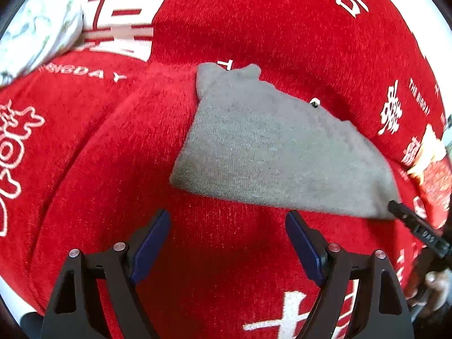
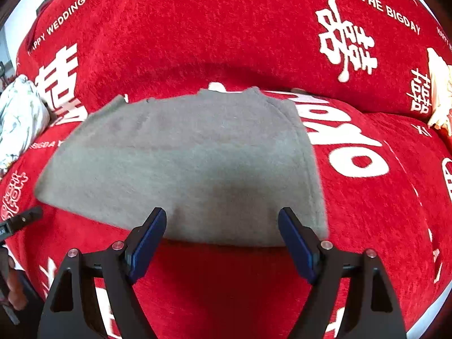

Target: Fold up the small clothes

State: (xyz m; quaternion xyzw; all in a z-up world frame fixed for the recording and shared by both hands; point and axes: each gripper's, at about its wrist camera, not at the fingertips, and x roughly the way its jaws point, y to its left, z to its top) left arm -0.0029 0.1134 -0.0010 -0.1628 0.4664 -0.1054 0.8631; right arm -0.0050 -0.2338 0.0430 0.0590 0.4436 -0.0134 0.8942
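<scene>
A small grey garment (image 1: 265,147) lies flat on a red sofa cover (image 1: 141,169); it also shows in the right wrist view (image 2: 180,166), folded into a broad slab. My left gripper (image 1: 227,240) is open and empty, just short of the garment's near edge. My right gripper (image 2: 221,240) is open and empty, its fingertips at the garment's near edge. The right gripper's fingertip (image 1: 406,214) shows at the garment's right corner in the left wrist view. The left gripper's fingertip (image 2: 22,219) shows at the left edge of the right wrist view.
The red sofa cover (image 2: 367,212) carries white characters and lettering. A white floral cushion (image 1: 36,28) lies at the far left; it also shows in the right wrist view (image 2: 19,118). A cream and red object (image 2: 439,93) lies at the far right.
</scene>
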